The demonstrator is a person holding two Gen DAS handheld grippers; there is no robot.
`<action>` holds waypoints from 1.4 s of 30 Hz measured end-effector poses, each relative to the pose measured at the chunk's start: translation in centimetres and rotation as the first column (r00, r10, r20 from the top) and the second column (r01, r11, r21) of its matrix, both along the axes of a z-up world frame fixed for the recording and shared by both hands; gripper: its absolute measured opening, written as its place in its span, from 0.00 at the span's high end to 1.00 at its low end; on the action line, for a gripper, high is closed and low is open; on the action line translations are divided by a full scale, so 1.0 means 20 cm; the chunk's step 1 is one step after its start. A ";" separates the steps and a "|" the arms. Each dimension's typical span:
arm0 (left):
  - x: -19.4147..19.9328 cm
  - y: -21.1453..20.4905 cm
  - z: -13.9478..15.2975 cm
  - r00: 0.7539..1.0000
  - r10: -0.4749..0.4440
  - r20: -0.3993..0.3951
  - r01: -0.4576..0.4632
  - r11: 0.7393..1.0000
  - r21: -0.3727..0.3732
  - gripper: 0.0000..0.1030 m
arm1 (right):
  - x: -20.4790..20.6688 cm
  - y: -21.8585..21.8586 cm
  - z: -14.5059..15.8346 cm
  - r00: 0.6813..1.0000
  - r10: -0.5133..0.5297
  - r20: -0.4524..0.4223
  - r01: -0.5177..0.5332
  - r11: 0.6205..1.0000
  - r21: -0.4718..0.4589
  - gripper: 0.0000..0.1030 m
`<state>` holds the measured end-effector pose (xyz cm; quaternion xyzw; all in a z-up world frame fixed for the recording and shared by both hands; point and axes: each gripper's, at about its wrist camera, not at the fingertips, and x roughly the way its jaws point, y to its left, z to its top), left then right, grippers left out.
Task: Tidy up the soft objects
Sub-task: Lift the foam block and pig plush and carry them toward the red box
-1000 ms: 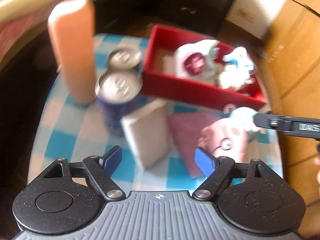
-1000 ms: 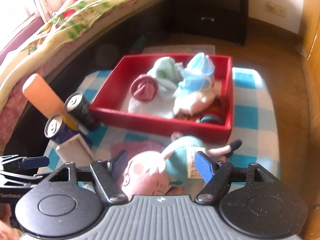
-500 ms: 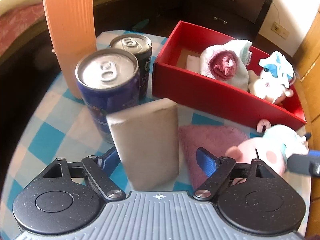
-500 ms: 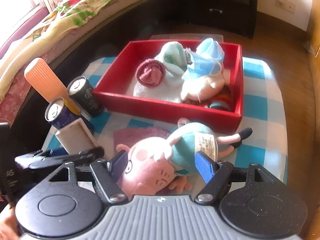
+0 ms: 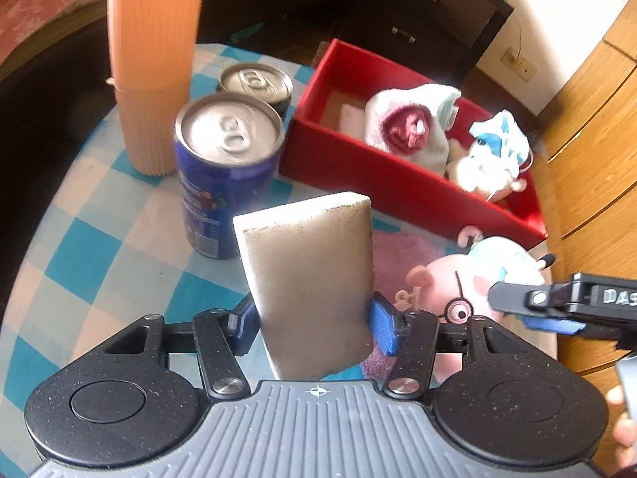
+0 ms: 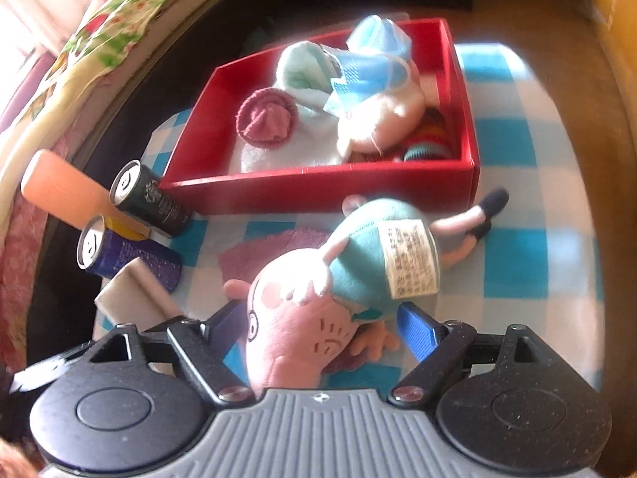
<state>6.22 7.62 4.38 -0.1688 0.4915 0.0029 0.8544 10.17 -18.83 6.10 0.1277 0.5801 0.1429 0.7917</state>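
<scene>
Presently, at the far left of the checked table (image 5: 99, 255), the orange ribbed bottle (image 5: 153, 59) and two cans (image 5: 229, 167) stand untouched; they are hard goods and, in my judgement, no part of the sorting. Just right of them the left gripper (image 5: 314, 320) has closed onto the upright grey sponge (image 5: 308, 279): half a second ago its blue pads stood apart on either side, now both press the sponge's lower flanks, so it is clenched on the sponge, which still appears to rest on the table. Beyond it lies a flat pink cloth (image 5: 402, 255), not yet collected. Further right, the right gripper (image 6: 314, 326) has advanced over the pink pig plush (image 6: 318, 310); its fingers straddle the head with a visible gap at the right pad, so it is released, not yet gripping. The red box (image 6: 318, 189) at the far side already holds socks and a small plush (image 6: 378, 119). Judged so, two pickups are imminent, the sponge nearer completion.
</scene>
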 end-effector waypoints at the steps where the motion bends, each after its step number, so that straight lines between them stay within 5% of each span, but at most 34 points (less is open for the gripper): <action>1: 0.00 0.01 0.00 1.000 0.002 0.002 -0.002 1.000 -0.008 0.44 | 0.00 0.01 -0.01 1.000 -0.011 -0.009 0.011 1.000 0.000 0.40; 8: 0.00 0.05 0.02 1.000 0.002 0.002 -0.002 0.999 -0.044 0.43 | 0.05 0.09 -0.18 0.989 -0.099 -0.108 0.103 0.994 0.025 0.40; 16: 0.01 0.04 0.00 1.000 -0.025 -0.015 0.025 0.998 -0.050 0.43 | 0.06 0.12 -0.21 0.997 -0.038 -0.070 0.041 0.998 0.039 0.50; 26: 0.01 -0.08 0.10 0.997 -0.073 0.031 0.074 0.996 -0.042 0.42 | -0.09 0.01 0.02 0.999 0.024 0.035 -0.026 0.998 0.061 0.53; 42: 0.08 -0.13 0.30 0.988 -0.063 0.139 0.077 0.992 -0.102 0.42 | -0.13 -0.13 0.31 0.983 -0.041 0.177 0.002 0.976 0.217 0.55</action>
